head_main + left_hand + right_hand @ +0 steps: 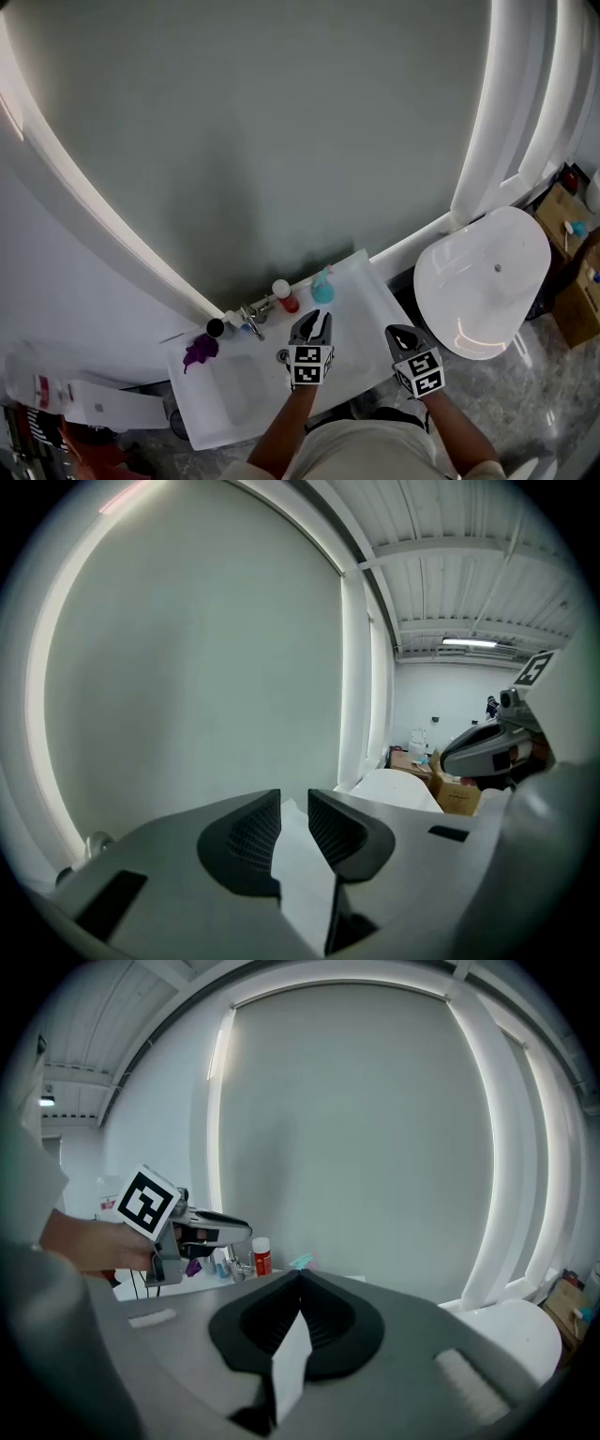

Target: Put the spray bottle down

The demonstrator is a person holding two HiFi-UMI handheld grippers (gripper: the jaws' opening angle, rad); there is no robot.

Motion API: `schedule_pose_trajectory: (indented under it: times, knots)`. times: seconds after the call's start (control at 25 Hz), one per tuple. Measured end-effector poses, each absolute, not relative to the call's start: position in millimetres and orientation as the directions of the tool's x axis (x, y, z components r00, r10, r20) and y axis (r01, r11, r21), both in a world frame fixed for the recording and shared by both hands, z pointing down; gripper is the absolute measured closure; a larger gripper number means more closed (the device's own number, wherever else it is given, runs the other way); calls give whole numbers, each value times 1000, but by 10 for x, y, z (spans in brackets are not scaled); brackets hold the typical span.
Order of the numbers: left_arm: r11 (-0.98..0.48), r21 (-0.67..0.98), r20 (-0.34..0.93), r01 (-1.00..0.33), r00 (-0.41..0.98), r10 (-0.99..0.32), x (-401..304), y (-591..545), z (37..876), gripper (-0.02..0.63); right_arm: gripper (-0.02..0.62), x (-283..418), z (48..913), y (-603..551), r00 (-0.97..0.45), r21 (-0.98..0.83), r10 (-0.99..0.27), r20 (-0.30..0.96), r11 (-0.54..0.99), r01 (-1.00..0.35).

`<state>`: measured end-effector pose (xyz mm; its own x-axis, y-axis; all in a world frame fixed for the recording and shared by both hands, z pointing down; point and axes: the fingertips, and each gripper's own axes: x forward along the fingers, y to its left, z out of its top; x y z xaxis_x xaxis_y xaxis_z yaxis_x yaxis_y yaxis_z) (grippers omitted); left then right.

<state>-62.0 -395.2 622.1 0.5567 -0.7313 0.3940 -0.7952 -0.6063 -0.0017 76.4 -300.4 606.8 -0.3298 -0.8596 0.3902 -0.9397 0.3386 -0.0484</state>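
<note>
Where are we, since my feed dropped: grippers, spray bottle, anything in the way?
Left gripper open, empty; right gripper shut, empty. Spray bottle standing on sink ledge, beside red bottle. Nothing in the way.

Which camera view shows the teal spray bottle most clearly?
The head view: the teal spray bottle is seen whole on the sink, beside the red bottle. The right gripper view shows only its teal top, small. The left gripper view does not show it.
</note>
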Motion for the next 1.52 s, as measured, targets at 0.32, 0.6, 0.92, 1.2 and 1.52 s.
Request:
schedule_pose_trajectory:
  times: [0.32, 0.6, 0.92, 1.2, 1.52]
  knots:
    - [-503, -11, 355, -864, 467, -810, -717, -3442, 5868, 572, 584, 758, 5927, -2772, -445, -58, -821, 357, 456, -888]
    - [-469, 19, 345, -883, 446, -826, -608, -2750, 5655, 589, 585, 817, 5847, -2399, -543, -76, -771, 332, 552, -830]
    - [-452, 60, 292, -890, 449, -844, -605, -1970, 5431, 600, 586, 817, 5770, -1991, -619, -95, -725, 303, 623, -776]
    - [-442, 45, 284, -896, 436, -854, -734, -1594, 5321, 600, 584, 771, 5617, -1811, -641, -83, -714, 282, 648, -757]
    - [-457, 43, 266, -889, 451, -852, -979, -1500, 5254, 600, 584, 553, 5474, -1801, -625, -73, -736, 261, 630, -773]
